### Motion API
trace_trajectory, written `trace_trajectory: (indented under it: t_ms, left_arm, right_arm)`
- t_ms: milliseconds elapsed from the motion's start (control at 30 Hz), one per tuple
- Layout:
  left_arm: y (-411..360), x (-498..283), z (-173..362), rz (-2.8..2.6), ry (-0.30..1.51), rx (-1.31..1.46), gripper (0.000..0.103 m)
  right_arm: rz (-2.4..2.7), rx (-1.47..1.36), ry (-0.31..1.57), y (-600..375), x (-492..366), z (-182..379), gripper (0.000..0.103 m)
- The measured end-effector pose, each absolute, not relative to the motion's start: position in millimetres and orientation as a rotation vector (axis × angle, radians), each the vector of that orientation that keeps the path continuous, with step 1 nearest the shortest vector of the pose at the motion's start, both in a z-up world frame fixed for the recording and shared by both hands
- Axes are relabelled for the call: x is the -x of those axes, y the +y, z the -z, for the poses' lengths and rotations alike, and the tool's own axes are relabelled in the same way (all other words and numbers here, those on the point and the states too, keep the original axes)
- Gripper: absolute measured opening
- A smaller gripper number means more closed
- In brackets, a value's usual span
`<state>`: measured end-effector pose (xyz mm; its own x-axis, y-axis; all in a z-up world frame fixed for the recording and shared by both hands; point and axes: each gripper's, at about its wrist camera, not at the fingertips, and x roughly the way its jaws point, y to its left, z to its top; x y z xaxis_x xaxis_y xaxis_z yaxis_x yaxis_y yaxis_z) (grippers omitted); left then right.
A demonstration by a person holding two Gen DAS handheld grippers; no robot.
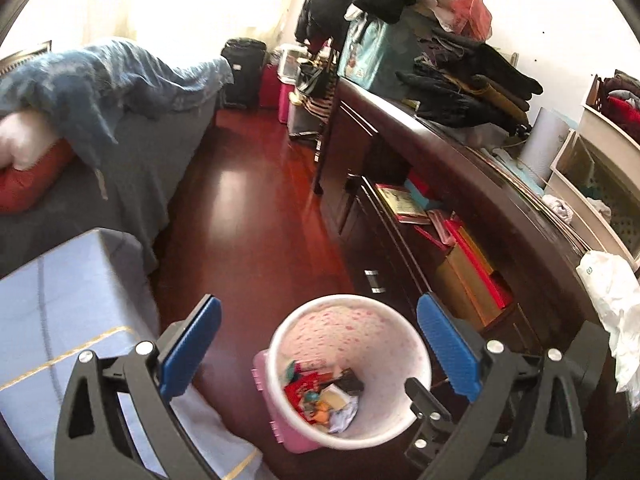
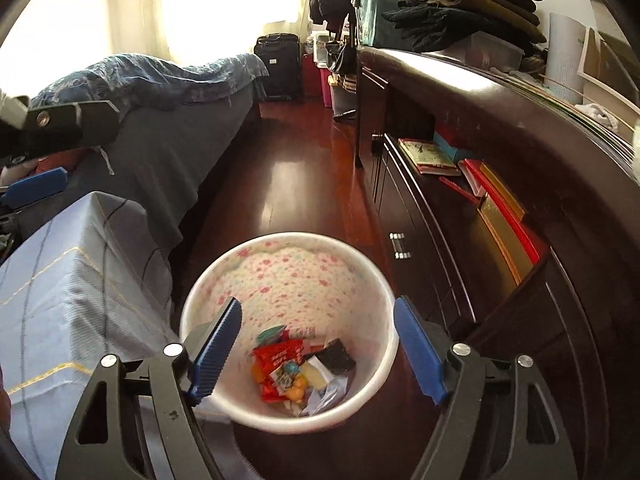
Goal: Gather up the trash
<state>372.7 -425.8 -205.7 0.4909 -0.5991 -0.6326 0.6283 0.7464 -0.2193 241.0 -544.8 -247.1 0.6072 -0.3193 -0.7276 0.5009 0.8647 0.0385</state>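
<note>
1. Two grippers over one bin (image 2: 288, 332): the white, flower-printed bin stands on the red wood floor (image 1: 248, 216), below and just ahead of both sets of jaws.
2. Left gripper (image 1: 320, 344): jaws spread wide, nothing between them. Bin mouth lies between and slightly beyond the blue pads (image 1: 192, 344).
3. Right gripper (image 2: 318, 346): jaws spread wide, empty, straddling the bin opening from above.
4. Trash (image 2: 298, 372) sits at the bin bottom, under the right jaws: red wrapper, dark packet, crumpled pale paper, small coloured scraps. A pink object (image 1: 276, 412) lies against the bin on its left side; identity unclear.
5. Handling estimate, bin: thin plastic, light, walls likely flex if squeezed; smooth and possibly slippery. Best hold judged to be the rolled rim (image 2: 200, 300), one pad inside, one outside.
6. Handling estimate, contents: light, soft, crinkly; wrappers slide under pads, so pinch a fold or an edge.
7. White plastic bag (image 1: 612, 300), right of the left jaws on the dark worktop (image 1: 480, 168): limp, very light; gather a bunched part.
8. Risk: tipping the bin if the rim is pulled sideways.
</note>
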Motion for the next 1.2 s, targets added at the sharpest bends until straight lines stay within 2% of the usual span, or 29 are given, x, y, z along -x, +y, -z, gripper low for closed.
trace_trajectory:
  t_ms: [133, 367, 833, 1200]
  left_arm:
    - [-393, -355, 188, 0.683, 0.718, -0.051, 0.099]
    - [-311, -324, 163, 0.55, 0.702, -0.02, 0.099]
    - [-108, -228, 116, 0.151, 0.605, 0.095, 0.099]
    - [-17, -123, 64, -0.074, 0.487, 0.096, 0.099]
  right_arm:
    - [0.448, -0.259, 0.781, -521, -228, 232, 0.092]
    - [0.35, -0.251, 0.764, -461, -205, 204, 0.099]
    - [0.034, -0.094, 0.737, -290, -161, 154, 0.099]
    - [-0.071, -0.026, 0.592, -214, -114, 99, 0.099]
